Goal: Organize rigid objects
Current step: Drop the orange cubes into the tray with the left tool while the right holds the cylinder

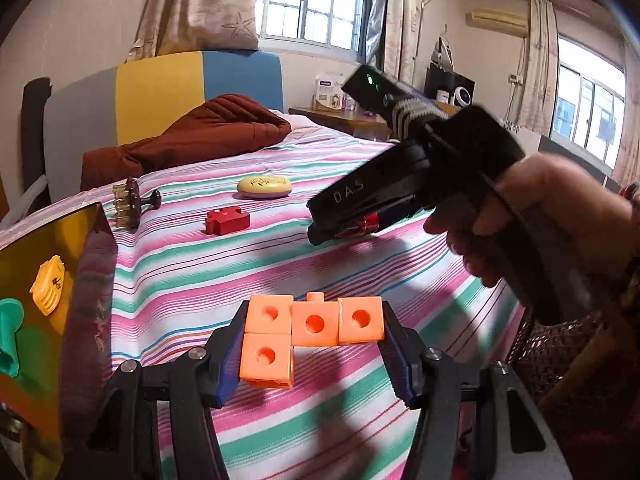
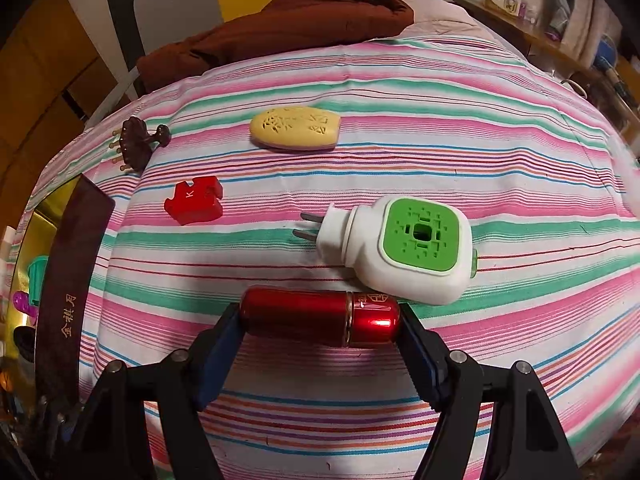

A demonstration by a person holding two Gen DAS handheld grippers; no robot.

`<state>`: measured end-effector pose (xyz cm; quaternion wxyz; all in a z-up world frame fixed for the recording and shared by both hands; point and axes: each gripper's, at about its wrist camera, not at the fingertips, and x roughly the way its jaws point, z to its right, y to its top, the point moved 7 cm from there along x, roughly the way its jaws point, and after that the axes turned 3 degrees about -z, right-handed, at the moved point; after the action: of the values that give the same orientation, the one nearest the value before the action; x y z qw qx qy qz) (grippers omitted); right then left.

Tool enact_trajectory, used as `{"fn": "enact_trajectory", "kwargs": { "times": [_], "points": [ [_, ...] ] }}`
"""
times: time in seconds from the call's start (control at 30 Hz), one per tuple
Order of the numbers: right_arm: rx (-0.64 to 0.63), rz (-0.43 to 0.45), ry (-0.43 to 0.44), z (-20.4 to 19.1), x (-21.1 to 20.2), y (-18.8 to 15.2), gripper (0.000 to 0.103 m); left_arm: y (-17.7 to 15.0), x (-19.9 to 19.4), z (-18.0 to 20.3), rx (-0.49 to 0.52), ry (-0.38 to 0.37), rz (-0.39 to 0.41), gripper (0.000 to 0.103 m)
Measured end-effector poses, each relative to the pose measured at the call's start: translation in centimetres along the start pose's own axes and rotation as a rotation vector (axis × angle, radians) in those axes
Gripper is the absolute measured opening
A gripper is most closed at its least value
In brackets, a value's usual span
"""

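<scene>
Blocks [image 1: 312, 330], 4 orange cubes snapped into an L shape, sit clamped between the fingers of the left gripper [image 1: 314, 344], lifted above a striped bedsheet [image 1: 240, 272]. A red canister [image 2: 320, 316] lies sideways in the right gripper [image 2: 320, 320], one finger pressing each end, just above the sheet near its front edge. The left view also shows the right gripper in a hand [image 1: 532, 220], well beyond the blocks toward the sheet's right side.

A gold box [image 1: 36, 280] with dark walls sits at the sheet's left edge, already holding a yellow piece [image 1: 48, 286] and a green piece [image 1: 10, 332]. It is probably where both held things go.

To do this step well, keep each grip firm and carry one thing at a time over the box wall, lowering it onto a bare patch before letting go. The canister is round and held only by its ends, so keep it level or it may slip. The blocks could come apart if squeezed unevenly.

Loose on the sheet: a white and green plug-in [image 2: 396, 248] just behind the canister, a red puzzle piece [image 2: 194, 200] nearer the left edge, a yellow oval case [image 2: 296, 128] toward the back, and a brown comb [image 2: 140, 146] at the back left.
</scene>
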<state>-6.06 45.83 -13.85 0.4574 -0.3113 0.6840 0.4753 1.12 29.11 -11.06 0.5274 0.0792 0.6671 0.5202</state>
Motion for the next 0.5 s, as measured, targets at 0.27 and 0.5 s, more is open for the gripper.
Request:
{"fn": "enact_trajectory", "kwargs": {
  "times": [0.27,0.5],
  "points": [
    [-0.031,0.016,0.005,-0.6,-0.3,0.0,0.075,0.8,-3.7,-1.6,-0.058,0.021,0.066,0.06],
    [-0.03,0.018,0.001,-0.6,-0.2,0.1,0.075,1.0,-7.2,-4.2,-0.123,0.062,0.116,0.06]
  ]
}}
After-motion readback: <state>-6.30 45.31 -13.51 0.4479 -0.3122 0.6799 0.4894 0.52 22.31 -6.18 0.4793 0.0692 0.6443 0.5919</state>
